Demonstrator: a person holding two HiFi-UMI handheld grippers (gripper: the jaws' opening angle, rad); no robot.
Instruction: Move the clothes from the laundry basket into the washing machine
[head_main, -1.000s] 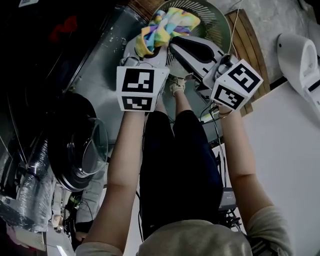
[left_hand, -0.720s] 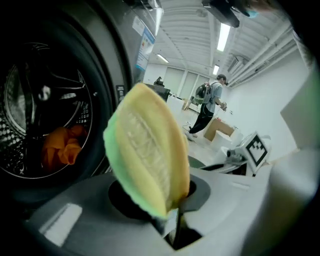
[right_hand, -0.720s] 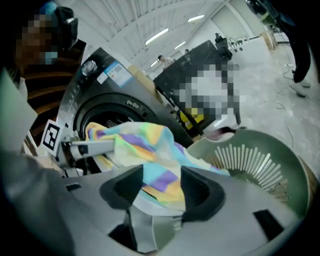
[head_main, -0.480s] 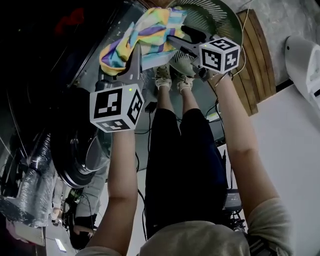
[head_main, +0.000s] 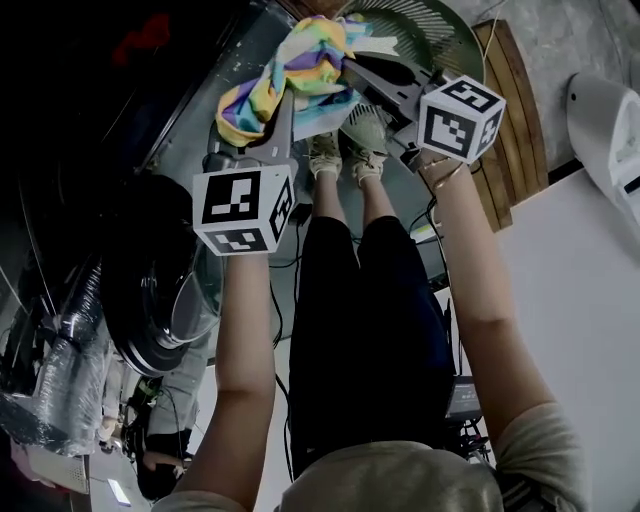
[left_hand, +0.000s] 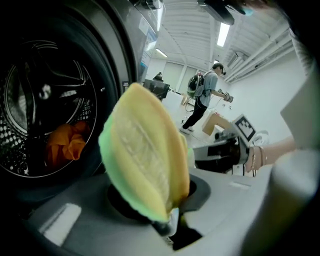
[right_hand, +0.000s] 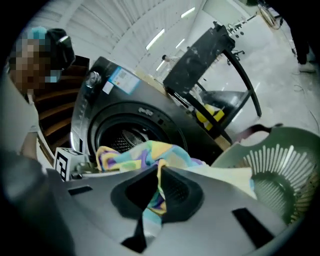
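Observation:
A striped cloth of yellow, blue and purple (head_main: 290, 70) hangs stretched between both grippers, above the gap between the green laundry basket (head_main: 440, 35) and the washing machine. My left gripper (head_main: 282, 105) is shut on its yellow-green end (left_hand: 145, 160) in front of the open drum (left_hand: 45, 100). An orange garment (left_hand: 65, 142) lies in that drum. My right gripper (head_main: 348, 68) has just been closing, and its jaws now pinch a fold of the cloth (right_hand: 135, 152). The basket (right_hand: 280, 165) lies to its right and looks empty where it shows.
The machine's round door (head_main: 165, 290) stands swung open at the lower left. A wooden board (head_main: 510, 90) and a white appliance (head_main: 605, 110) lie right of the basket. My legs and shoes (head_main: 340, 160) are below the grippers. A person (left_hand: 202, 100) stands far off.
The cloth has come out of the basket and moved left toward the machine. My left gripper swung left with it. My right gripper let go and took hold of the cloth again.

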